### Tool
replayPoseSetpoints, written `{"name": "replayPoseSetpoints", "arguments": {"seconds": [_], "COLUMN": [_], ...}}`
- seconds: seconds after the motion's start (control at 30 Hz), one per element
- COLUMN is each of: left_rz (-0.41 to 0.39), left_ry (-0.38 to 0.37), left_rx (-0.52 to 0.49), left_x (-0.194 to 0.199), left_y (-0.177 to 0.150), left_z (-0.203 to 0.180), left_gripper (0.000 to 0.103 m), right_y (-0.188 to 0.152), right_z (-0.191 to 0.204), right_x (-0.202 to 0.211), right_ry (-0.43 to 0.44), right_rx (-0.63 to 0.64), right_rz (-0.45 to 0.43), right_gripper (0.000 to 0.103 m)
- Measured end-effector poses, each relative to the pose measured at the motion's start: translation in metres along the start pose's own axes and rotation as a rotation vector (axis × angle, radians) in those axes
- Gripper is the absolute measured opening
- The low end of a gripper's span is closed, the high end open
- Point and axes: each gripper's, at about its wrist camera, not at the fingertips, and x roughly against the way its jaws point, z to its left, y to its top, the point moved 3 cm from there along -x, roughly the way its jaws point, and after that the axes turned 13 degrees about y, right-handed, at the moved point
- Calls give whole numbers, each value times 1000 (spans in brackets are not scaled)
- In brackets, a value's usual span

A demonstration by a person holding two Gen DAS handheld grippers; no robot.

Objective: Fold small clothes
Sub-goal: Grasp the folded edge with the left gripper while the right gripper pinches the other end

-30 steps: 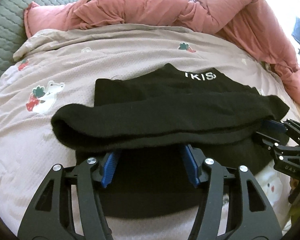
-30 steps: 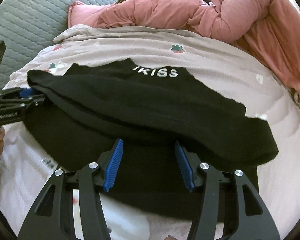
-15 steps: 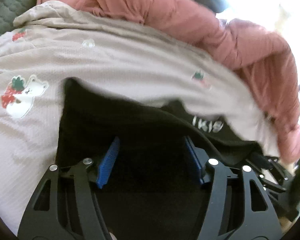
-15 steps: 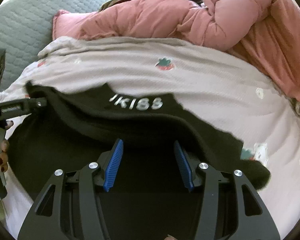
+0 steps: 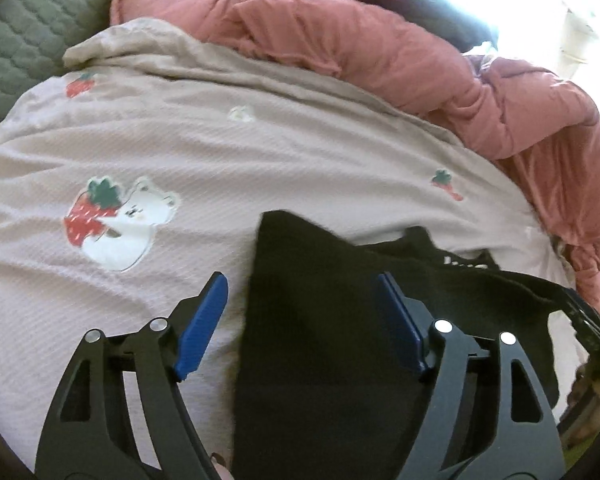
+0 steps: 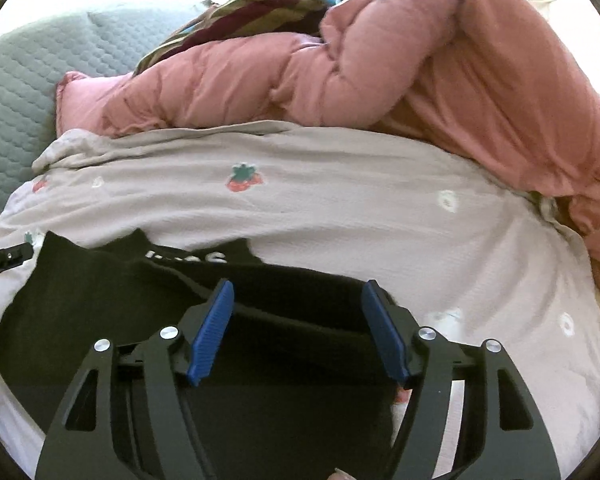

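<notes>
A black garment with white lettering lies folded on the printed bed sheet. My left gripper hovers over the garment's left edge. Its jaws are opening, and the cloth lies under them with no pad pressing on it. In the right wrist view the same garment lies flat, its lettering half covered by the fold. My right gripper stands over the right part, jaws opening, the blue pads clear of the cloth. Each gripper shows at the edge of the other's view: left gripper, right gripper.
A bunched pink duvet lies along the back and right of the bed. A striped cloth sits behind it. Grey quilted padding borders the left. A strawberry-and-bear print marks the sheet to the left of the garment.
Both grippers carried the garment's raised near edge forward over the lettering, then let it go. The jaws now stand wider and the cloth lies flat.
</notes>
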Motion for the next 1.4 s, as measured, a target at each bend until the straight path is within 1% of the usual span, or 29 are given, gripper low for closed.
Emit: {"name": "replayPoseSetpoints", "arguments": {"seconds": [0.03,0.07,0.13,0.27,0.43,0.53,0.57,0.6,0.63,0.67,0.7,0.73,0.77,0.83,0.87,0.93,1.07,1.13,1.2,1.23,1.3,1.33,1.4], "left_rz": [7,21,37,64,78,73,59,47,40,34,25,17,14,6,-2,-22,-100,-132,-155,-153,-119,-87,-50], "left_ry": [4,5,1,-37,-60,-59,-42,-30,-24,-23,-18,-4,7,24,26,16,-35,-43,-25,-11,40,75,105], "left_rx": [9,27,48,70,69,55,39,25,5,-8,-26,-51,-73,-99,-104,-98,-79,-87,-103,-111,-134,-142,-142], "left_x": [-2,-6,-11,-18,-24,-26,-25,-24,-23,-23,-22,-22,-22,-22,-20,-15,4,10,10,7,-8,-20,-35], "left_y": [-1,-3,-5,-8,-9,-8,-7,-7,-7,-6,-6,-6,-6,-7,-7,-6,6,13,15,15,11,5,-2], "left_z": [5,10,16,18,17,15,12,10,7,4,1,-3,-6,-9,-10,-10,-12,-18,-23,-25,-27,-25,-20], "left_gripper": [68,68,68,68,68,68,68,68,66,54,46,34,26,11,8,5,5,5,5,5,5,5,6], "right_y": [-3,-6,-10,-16,-16,-14,-13,-14,-14,-15,-16,-18,-18,-19,-18,-16,-8,-7,-10,-12,-20,-23,-30], "right_z": [-6,-10,-21,-36,-36,-42,-44,-45,-46,-46,-45,-43,-43,-43,-44,-45,-54,-59,-63,-65,-64,-64,-62], "right_x": [3,4,8,-1,-22,-36,-39,-41,-43,-45,-46,-48,-48,-45,-40,-31,-14,-13,-18,-21,-31,-36,-44], "right_ry": [-14,-32,-58,-56,-38,-25,-23,-19,-10,-2,2,3,-4,-3,5,12,6,-10,-27,-32,-48,-58,-80], "right_rx": [-2,-4,-15,-36,-15,-43,-53,-60,-65,-63,-56,-44,-35,-35,-48,-59,-95,-105,-111,-112,-98,-90,-76], "right_rz": [1,2,-3,47,101,126,132,137,142,141,141,145,144,128,106,67,1,-4,9,22,57,75,103], "right_gripper": [69,73,73,73,73,70,60,55,49,44,39,30,21,10,9,8,8,8,7,8,8,8,8]}}
